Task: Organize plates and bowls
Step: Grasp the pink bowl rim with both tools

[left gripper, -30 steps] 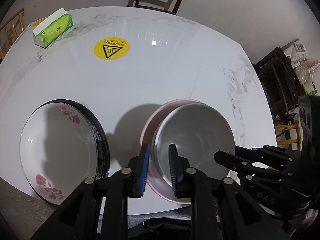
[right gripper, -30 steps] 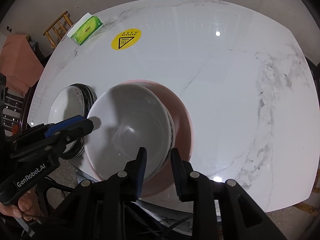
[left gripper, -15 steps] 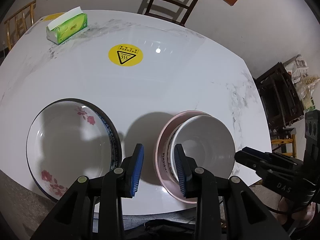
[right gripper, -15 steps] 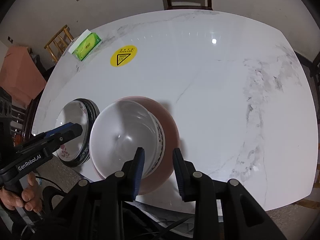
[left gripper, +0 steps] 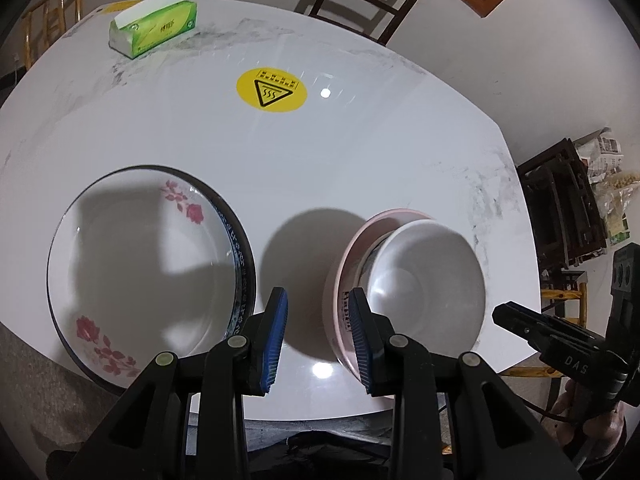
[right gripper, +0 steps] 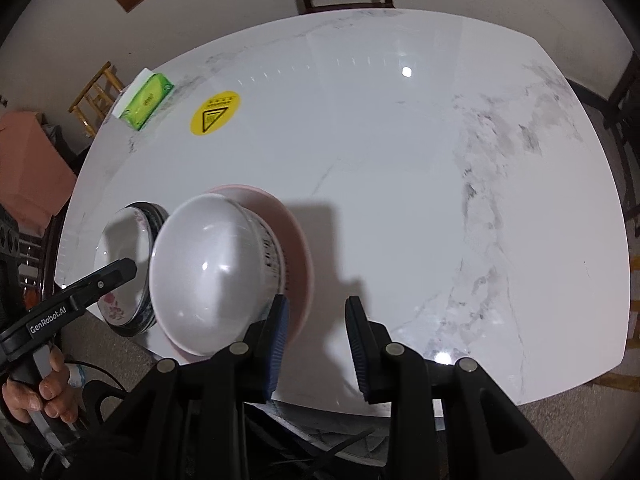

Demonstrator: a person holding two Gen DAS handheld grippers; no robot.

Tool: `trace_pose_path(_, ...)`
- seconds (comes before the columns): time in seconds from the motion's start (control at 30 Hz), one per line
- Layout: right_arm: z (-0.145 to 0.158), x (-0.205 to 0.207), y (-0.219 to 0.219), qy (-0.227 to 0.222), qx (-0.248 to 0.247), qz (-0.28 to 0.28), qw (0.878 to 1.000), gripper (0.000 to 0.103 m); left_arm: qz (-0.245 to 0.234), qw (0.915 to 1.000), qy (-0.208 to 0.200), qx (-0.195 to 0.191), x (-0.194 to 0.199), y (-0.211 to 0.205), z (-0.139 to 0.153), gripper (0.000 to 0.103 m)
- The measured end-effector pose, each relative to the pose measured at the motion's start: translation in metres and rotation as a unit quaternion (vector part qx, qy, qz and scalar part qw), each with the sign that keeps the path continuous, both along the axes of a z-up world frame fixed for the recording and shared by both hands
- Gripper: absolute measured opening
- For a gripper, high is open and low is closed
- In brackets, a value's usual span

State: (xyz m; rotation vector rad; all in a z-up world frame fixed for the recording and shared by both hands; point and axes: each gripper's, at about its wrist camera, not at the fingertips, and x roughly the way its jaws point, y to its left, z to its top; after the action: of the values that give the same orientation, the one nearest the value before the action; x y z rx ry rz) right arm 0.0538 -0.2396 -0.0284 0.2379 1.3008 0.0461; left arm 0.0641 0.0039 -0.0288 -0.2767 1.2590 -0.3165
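Sitting near table [left gripper: 360, 184] edge: stacked bowls [left gripper: 424, 296].

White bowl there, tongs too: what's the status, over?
Left tongs open, empty. Right tongs open, empty. White bowl sits in pink bowl, beside floral plate. Nothing in the way.

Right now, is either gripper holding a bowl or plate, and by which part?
Nothing is held. Both the left gripper and right gripper are open, clear of the white bowl.
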Motion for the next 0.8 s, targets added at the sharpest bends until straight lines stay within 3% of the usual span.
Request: trace_pose_path(0.8,-0.036,0.007,0.014,0.024,-0.006,-0.003,1.000,0.029,-0.010,0.9993,0.030,0.019,0.002,-0.015,-0.031,0.027)
